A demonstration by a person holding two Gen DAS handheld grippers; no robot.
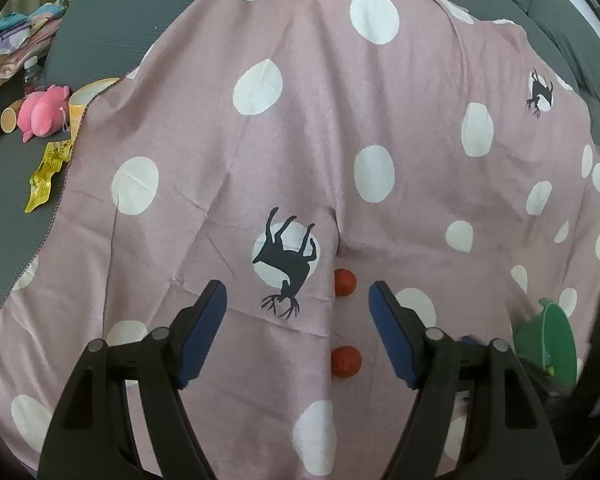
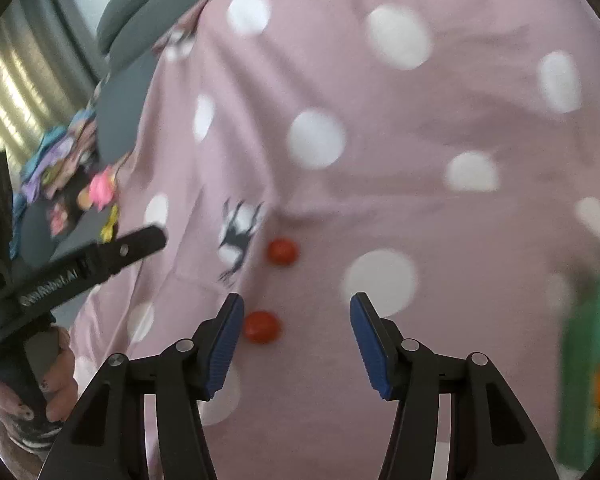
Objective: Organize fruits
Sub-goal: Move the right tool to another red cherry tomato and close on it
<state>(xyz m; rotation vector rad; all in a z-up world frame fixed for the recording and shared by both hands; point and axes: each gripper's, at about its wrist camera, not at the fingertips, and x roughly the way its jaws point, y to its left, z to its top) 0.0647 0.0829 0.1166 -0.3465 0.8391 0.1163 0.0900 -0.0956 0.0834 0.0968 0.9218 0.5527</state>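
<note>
**Desk:** Fingers of both tools spread and empty, left to right?

**Photographer:** Yes. The left gripper (image 1: 298, 290) hangs over the pink cloth (image 1: 300, 128), the near tomato (image 1: 346, 361) right of centre between its fingers, the far tomato (image 1: 345, 282) just ahead. The right gripper (image 2: 297, 304) has the near one beside its left finger (image 2: 225, 344). It looks nearer. The green bowl (image 1: 550, 340) sits rightmost.

home, prob. living rm | grey sofa (image 1: 112, 20) | pink plush toy (image 1: 44, 112) | curtains (image 2: 20, 92) | folded clothes (image 1: 8, 44)
</note>
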